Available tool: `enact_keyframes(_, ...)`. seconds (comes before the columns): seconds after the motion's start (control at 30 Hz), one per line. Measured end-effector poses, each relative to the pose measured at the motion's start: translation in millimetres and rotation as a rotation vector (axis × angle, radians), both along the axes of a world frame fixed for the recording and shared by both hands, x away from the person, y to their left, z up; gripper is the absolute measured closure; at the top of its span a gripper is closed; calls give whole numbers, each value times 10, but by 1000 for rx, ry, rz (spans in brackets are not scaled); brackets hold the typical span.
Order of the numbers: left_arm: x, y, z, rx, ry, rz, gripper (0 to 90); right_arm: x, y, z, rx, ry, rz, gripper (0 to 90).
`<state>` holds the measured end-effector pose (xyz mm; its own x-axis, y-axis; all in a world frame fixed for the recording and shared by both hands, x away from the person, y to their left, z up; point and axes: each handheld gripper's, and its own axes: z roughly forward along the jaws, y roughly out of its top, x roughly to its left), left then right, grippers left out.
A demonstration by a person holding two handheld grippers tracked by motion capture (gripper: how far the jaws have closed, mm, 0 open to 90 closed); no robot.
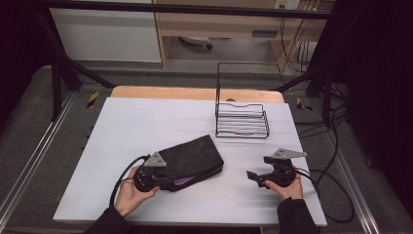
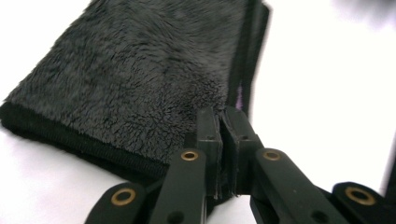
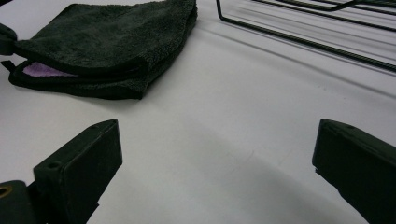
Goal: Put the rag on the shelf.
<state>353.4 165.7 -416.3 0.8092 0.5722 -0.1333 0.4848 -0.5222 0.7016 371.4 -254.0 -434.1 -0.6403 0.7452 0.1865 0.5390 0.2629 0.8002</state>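
The left claw (image 1: 168, 181) is pressed together on the near corner of the towel (image 1: 192, 157). The left gripper view shows the two jaws meeting at the hem, with the dark pile spreading ahead and to the left of them. The right claw (image 1: 252, 176) stands spread and empty, resting on the worktop (image 1: 146, 122); the towel lies well to its left, and the rack (image 1: 242, 119) stands beyond it.

Step in hand, as judged: the corner grasp is made, and the towel is not yet lifted or unfolded. It lies folded and flat, just ahead of the left claw.

Next move, as judged: raise the pinched layer without dragging the whole stack. The right claw likely needs to travel left to take a second corner or to hold the lower layers down.

View differences:
- The right gripper view shows the folded edge from the side: the upper layers are parted from the lower, with a lilac inner face (image 3: 44, 70) in the gap.
- The left gripper view shows the pinch closely, yet not how many layers it takes.
- The high view shows the overall layout and both hands.
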Motion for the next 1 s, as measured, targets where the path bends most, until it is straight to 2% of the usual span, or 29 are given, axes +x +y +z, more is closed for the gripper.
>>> enact_keyframes(0.03, -19, -23, -7, 6, 2, -8, 851, 0, 3, -1, -1, 2, 1, 21)
enact_keyframes(0.17, -41, -105, -148, 80, -11, -9, 823, 2, 14, -5, 3, 6, 1, 23)
enact_keyframes(0.27, -50, -121, -184, 74, -13, -12, 731, 12, 60, 11, 5, 0, -2, 31)
enact_keyframes(0.33, -64, -132, -186, 79, -20, -16, 663, 29, 148, 32, 14, -2, -3, 53)
enact_keyframes(0.4, -115, -154, -195, 90, -43, -22, 618, 51, 257, 51, 28, 1, 1, 78)
enact_keyframes(0.43, -115, -154, -195, 90, -43, -22, 594, 51, 257, 51, 28, 1, 1, 78)
enact_keyframes(0.47, -132, -146, -179, 102, -50, -15, 576, 71, 385, 70, 36, 5, 13, 95)
enact_keyframes(0.57, -140, -86, -169, 126, -64, 16, 524, 102, 591, 78, 25, 7, 24, 138)
enact_keyframes(0.7, -121, 13, -190, 110, -49, 51, 547, 156, 825, 39, -1, 23, 26, 213)
enact_keyframes(0.8, -91, 73, -220, 91, -3, 61, 585, 200, 959, -17, -16, 43, 24, 274)
enact_keyframes(0.9, -95, 57, -238, 103, 0, 62, 611, 229, 1030, -67, -49, 50, 18, 364)
enact_keyframes(1.0, -90, 57, -240, 103, 5, 73, 644, 244, 1055, -104, -51, 63, 15, 453)
